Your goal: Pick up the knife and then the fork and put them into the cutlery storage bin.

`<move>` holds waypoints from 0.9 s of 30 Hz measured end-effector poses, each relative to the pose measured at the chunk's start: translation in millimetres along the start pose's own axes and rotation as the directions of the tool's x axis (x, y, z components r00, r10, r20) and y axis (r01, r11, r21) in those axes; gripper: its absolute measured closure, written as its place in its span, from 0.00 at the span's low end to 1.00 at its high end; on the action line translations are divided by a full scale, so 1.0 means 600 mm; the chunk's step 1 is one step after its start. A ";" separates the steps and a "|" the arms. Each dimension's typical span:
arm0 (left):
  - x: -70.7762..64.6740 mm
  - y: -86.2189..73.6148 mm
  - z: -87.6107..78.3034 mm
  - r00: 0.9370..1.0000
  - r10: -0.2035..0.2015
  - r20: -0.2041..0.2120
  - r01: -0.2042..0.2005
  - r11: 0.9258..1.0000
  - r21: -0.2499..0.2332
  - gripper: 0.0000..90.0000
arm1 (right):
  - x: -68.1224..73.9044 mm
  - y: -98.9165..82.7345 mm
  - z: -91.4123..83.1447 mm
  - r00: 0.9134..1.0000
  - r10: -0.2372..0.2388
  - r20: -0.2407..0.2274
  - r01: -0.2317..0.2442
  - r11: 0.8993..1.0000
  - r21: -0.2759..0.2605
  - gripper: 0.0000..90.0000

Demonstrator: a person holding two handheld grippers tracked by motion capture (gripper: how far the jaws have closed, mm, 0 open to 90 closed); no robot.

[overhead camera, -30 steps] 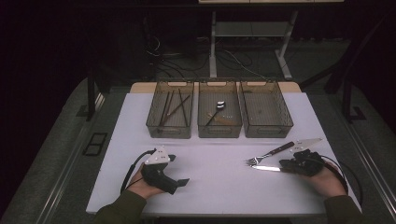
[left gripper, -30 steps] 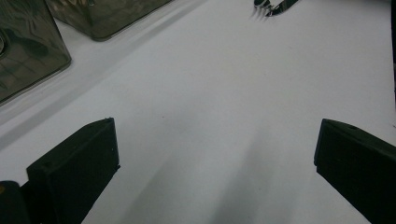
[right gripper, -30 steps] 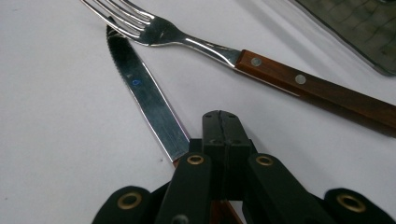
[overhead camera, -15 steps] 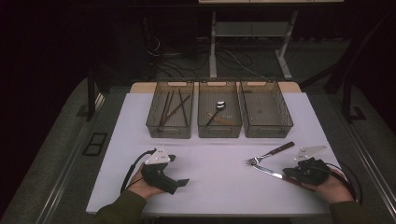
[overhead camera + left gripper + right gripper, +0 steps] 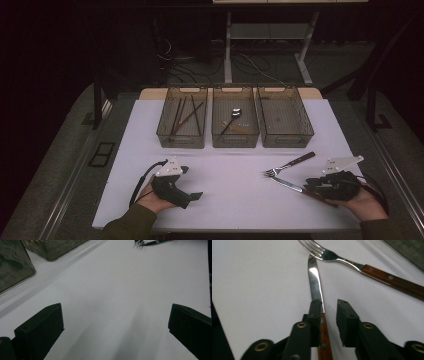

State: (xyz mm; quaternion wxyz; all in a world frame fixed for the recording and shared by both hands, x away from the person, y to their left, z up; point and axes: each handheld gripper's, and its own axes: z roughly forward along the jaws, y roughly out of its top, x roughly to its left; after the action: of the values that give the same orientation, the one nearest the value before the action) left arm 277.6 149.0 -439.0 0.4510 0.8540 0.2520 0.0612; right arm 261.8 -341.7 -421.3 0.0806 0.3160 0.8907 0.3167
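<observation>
Nearby, a fork (image 5: 352, 261) crosses the knife (image 5: 315, 282) lying between the right gripper's (image 5: 329, 306) just-loosened jaws; left gripper's (image 5: 112, 322) jaws gape; bins (image 5: 235, 142) hold utensils.

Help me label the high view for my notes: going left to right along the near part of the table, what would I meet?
left gripper → fork → right gripper, with the knife lying between its partly open jaws.

three bins (image 5: 235, 134) side by side behind, fork (image 5: 288, 165) and knife (image 5: 290, 185) right front on table (image 5: 235, 200)
</observation>
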 end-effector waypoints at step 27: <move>-0.002 0.000 0.002 1.000 -0.007 0.001 0.007 1.000 -0.005 0.00 | 0.005 -0.013 0.027 0.986 -0.159 -0.043 0.161 0.986 0.048 0.86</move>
State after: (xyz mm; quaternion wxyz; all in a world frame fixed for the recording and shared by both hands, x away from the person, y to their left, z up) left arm 277.2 147.5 -439.6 0.4535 0.8520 0.2546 0.0598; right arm 261.2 -336.2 -438.4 0.0802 0.2390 0.9225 0.2921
